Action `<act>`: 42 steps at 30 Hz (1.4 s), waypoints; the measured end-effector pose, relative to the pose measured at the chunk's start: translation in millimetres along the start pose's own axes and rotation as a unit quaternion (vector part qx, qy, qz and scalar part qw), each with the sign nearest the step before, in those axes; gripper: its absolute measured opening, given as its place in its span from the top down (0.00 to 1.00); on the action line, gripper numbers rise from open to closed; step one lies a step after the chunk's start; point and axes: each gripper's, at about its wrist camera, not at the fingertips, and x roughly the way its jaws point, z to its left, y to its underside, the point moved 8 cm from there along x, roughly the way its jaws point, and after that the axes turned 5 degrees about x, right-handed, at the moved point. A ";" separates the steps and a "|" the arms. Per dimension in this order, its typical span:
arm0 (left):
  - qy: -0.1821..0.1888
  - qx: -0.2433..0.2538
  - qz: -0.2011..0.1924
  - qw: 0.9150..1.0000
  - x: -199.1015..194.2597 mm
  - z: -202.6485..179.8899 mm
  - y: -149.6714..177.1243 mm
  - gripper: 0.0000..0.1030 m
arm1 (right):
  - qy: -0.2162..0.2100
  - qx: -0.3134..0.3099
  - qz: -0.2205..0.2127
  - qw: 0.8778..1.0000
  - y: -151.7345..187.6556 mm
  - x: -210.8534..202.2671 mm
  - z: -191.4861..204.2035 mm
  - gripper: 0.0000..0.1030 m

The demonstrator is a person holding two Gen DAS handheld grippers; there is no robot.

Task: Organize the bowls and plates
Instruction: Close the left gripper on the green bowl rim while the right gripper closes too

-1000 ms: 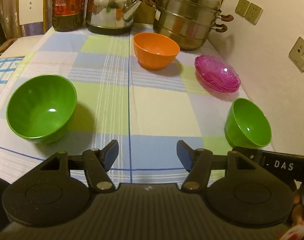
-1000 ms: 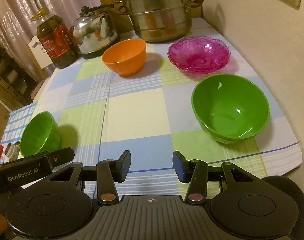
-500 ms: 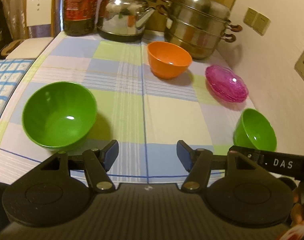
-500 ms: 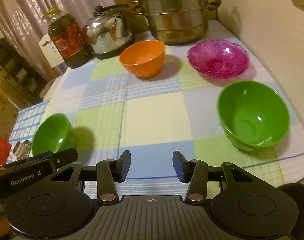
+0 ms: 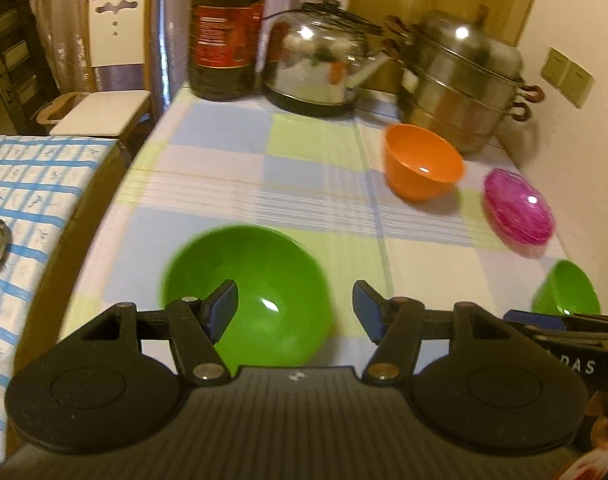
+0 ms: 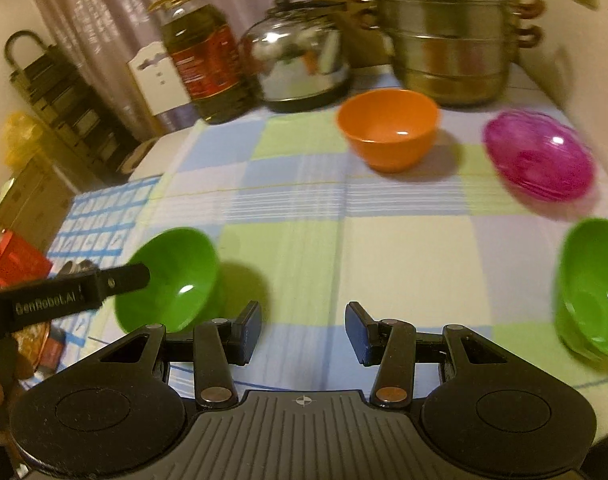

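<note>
My left gripper is open and empty, right over the near rim of a green bowl at the table's left front. That bowl also shows in the right wrist view. My right gripper is open and empty above the checked cloth. A second green bowl sits at its right, and is small in the left wrist view. An orange bowl stands mid-back. Stacked pink glass plates lie at the back right.
An oil bottle, a steel kettle and a stacked steel steamer pot line the table's back edge. A wall runs along the right. A white chair and a blue-checked surface stand to the left.
Both grippers have swung left. The left green bowl now lies between the left gripper's fingers in view; the right green bowl has slid to the right edge of the right wrist view.
</note>
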 end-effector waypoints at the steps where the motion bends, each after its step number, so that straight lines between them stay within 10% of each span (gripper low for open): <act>1: -0.004 -0.002 0.001 1.000 1.4 10.2 -2.9 0.42 | -0.003 -0.003 0.003 1.000 -0.3 5.8 4.1 0.55; 12: -0.018 0.012 0.048 0.999 43.3 80.1 -6.3 0.43 | -0.016 -0.004 0.041 0.999 -5.4 63.8 30.0 0.55; 36: 0.008 0.020 0.098 0.995 104.7 110.2 18.7 0.51 | -0.030 0.007 0.094 0.995 4.9 127.5 45.2 0.55; 42: 0.015 0.020 0.099 0.995 107.7 109.9 22.6 0.66 | -0.032 -0.001 0.104 0.994 8.7 136.5 50.3 0.55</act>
